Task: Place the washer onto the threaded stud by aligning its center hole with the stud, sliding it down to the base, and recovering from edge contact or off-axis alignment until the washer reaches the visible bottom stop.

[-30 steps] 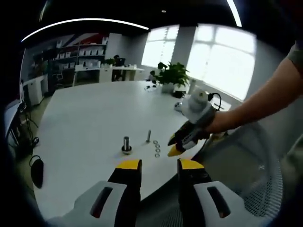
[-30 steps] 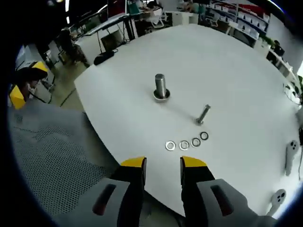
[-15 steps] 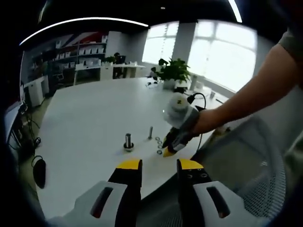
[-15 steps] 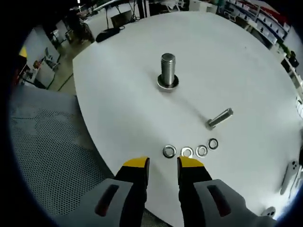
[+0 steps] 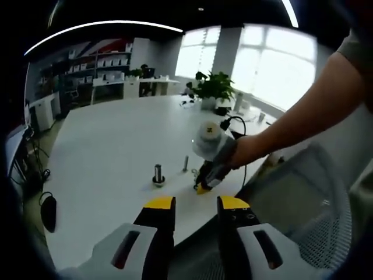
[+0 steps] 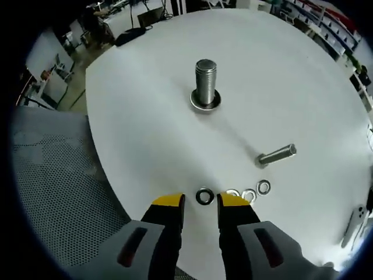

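A thick threaded stud (image 6: 206,84) stands upright on a round base on the white table (image 6: 145,134); in the left gripper view the stud (image 5: 157,174) is small, ahead of my left gripper (image 5: 195,205), which is open and empty. A thinner bolt (image 6: 277,156) lies tilted to the right of it. Several washers lie in a row near the table edge. My right gripper (image 6: 200,202) is open, its yellow tips on either side of the leftmost washer (image 6: 204,196). In the left gripper view the right gripper (image 5: 202,184) is low over the washers, held by a hand.
A grey mesh chair (image 6: 52,192) sits just off the table edge by my right gripper. A potted plant (image 5: 213,91) and a cable (image 5: 242,125) are at the table's far side. White controllers (image 6: 354,219) lie at the right. Shelves and desks stand beyond.
My right gripper has moved forward and down to the washer row, and the leftmost washer now lies between its tips. The left gripper has barely moved.
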`<action>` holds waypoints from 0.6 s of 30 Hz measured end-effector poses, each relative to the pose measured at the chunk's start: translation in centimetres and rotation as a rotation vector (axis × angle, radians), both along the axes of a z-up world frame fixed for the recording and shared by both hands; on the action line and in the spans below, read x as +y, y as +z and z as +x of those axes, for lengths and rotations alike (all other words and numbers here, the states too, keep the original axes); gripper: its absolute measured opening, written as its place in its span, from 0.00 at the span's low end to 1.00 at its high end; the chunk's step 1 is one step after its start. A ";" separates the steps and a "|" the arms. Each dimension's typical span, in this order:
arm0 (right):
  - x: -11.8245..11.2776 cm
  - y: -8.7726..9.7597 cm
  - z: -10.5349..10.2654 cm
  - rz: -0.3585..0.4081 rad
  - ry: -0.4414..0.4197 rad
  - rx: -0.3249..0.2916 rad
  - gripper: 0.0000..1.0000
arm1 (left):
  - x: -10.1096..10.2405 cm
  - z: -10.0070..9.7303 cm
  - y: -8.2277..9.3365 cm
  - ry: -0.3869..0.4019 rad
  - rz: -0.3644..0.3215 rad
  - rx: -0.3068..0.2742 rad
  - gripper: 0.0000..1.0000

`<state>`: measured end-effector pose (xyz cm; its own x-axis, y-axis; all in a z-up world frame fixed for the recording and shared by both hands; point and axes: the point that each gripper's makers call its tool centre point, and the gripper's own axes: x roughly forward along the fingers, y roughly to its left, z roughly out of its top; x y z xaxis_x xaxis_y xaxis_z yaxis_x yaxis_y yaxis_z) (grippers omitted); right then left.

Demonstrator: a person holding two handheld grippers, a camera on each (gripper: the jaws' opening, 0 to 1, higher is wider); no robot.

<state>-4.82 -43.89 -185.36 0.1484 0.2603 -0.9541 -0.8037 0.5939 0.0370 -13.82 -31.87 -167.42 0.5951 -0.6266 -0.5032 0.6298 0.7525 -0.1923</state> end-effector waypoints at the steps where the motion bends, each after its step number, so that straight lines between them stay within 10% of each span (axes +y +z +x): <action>1: 0.0 0.0 0.0 -0.006 0.019 -0.002 0.25 | 0.0 0.0 0.0 -0.001 -0.001 0.001 0.26; 4: 0.0 -0.2 -0.2 -0.049 0.164 -0.045 0.24 | 0.0 0.2 0.0 0.001 -0.001 0.008 0.25; 18: -0.2 -0.2 -0.2 -0.134 0.309 0.021 0.16 | 0.0 0.0 -0.3 -0.001 0.004 0.023 0.24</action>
